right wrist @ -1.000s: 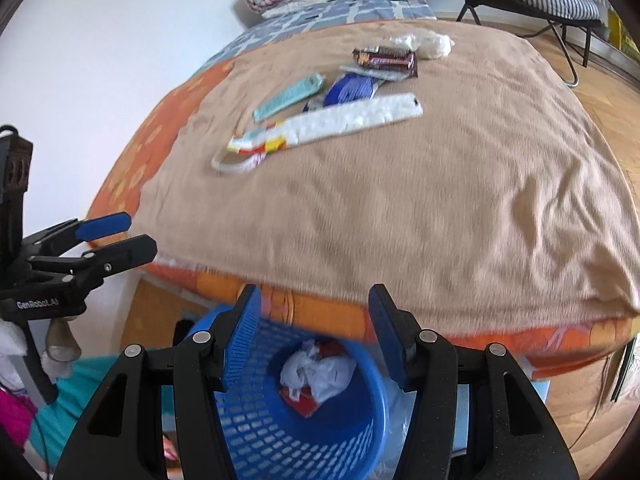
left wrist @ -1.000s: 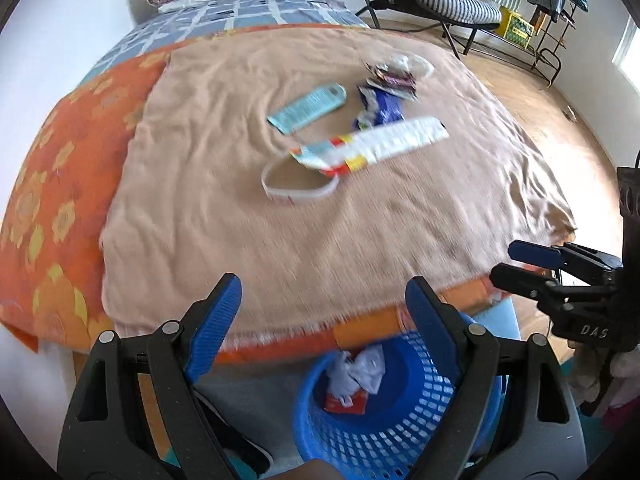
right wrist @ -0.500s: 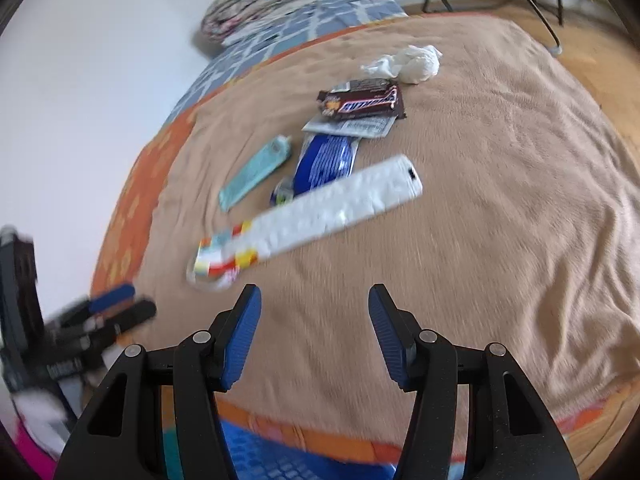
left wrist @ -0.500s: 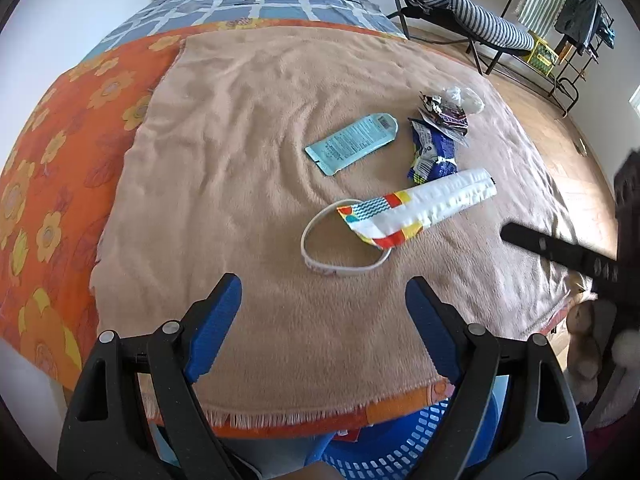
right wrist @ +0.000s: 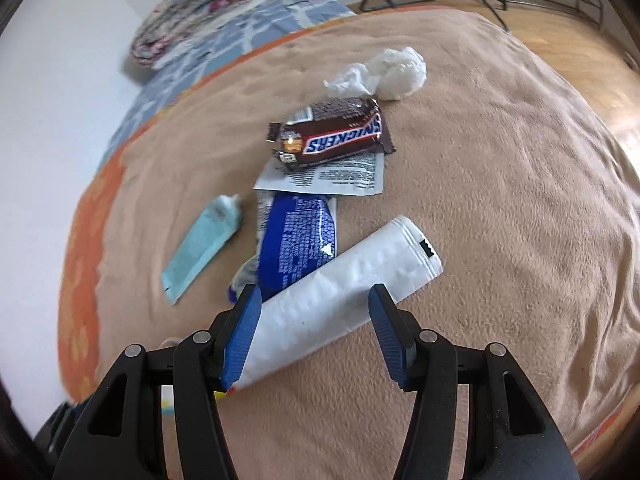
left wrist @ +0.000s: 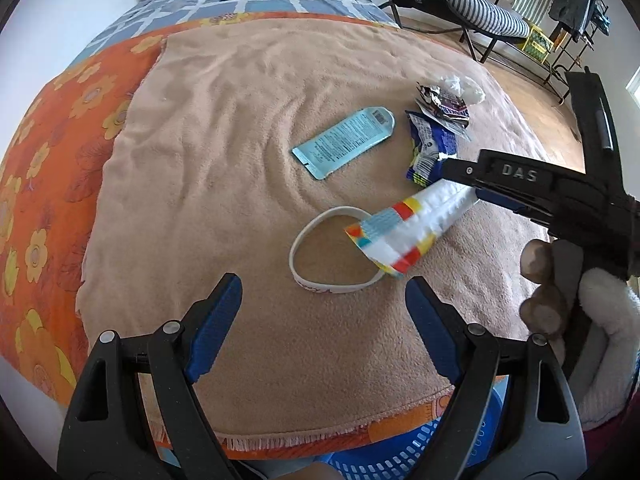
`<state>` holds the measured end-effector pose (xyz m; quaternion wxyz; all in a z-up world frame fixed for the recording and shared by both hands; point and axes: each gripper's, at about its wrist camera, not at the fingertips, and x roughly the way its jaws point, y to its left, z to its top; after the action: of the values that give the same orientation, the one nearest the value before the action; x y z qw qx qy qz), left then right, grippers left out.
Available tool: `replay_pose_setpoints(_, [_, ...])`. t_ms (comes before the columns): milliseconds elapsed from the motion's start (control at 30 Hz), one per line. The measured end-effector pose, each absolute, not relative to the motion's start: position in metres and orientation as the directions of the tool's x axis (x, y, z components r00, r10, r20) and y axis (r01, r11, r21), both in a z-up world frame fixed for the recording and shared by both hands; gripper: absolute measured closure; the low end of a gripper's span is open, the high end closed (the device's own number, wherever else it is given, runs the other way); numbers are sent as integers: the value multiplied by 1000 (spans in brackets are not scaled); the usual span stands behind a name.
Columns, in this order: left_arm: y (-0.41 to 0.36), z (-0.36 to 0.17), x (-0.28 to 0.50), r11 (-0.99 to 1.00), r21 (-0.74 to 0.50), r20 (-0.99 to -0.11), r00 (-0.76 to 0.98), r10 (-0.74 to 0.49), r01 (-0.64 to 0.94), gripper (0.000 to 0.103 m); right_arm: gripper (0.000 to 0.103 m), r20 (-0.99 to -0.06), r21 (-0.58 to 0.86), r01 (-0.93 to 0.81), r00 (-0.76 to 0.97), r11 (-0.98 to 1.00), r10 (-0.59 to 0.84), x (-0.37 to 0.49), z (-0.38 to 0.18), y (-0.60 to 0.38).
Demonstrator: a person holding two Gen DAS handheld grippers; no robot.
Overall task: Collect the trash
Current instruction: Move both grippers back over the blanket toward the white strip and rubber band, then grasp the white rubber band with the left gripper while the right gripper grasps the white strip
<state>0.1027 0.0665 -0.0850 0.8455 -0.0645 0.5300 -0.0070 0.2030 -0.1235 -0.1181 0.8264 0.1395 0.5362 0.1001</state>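
Trash lies on a tan blanket (left wrist: 240, 128) on a bed. A long white wrapper (right wrist: 340, 296) with a coloured end (left wrist: 390, 240) lies between the open fingers of my right gripper (right wrist: 316, 312). Beyond it are a blue wrapper (right wrist: 298, 246), a Snickers wrapper (right wrist: 336, 136), a printed white sachet (right wrist: 344, 178), a teal sachet (left wrist: 344, 142) and a crumpled white tissue (right wrist: 384, 74). A white band (left wrist: 332, 254) lies by the coloured end. My left gripper (left wrist: 324, 312) is open and empty above the blanket's near part. In the left wrist view the right gripper (left wrist: 472, 184) reaches in from the right.
A blue basket (left wrist: 400, 460) stands on the floor under the bed's near edge. The bed has an orange flowered sheet (left wrist: 44, 168) at left and folded bedding (right wrist: 200, 4) at the far end. A striped chair (left wrist: 472, 4) stands on the wood floor beyond.
Both grippers have moved from above the blue basket forward over the bed. The right gripper has come down around the long white wrapper. Both stay open.
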Motion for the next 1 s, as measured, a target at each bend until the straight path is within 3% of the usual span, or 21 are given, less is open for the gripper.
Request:
replay_pose_setpoints(100, [73, -86, 103, 990, -124, -896, 437, -83, -66, 17, 42, -870, 276, -48, 411, 960, 271, 204, -117, -113])
replay_pose_setpoints(333, [90, -84, 103, 983, -147, -890, 449, -85, -105, 17, 42, -884, 60, -227, 440, 972, 157, 197, -124, -104])
replay_pose_setpoints(467, [93, -84, 107, 978, -170, -890, 444, -102, -117, 28, 45, -891, 77, -250, 418, 965, 179, 195, -128, -125])
replay_pose_setpoints(633, [83, -93, 116, 973, -211, -898, 413, -155, -94, 28, 45, -894, 116, -267, 391, 957, 218, 190, -128, -146])
replay_pose_setpoints(1000, [69, -116, 145, 961, -218, -930, 336, -151, -169, 28, 46, -892, 168, -281, 365, 945, 266, 178, -125, -155])
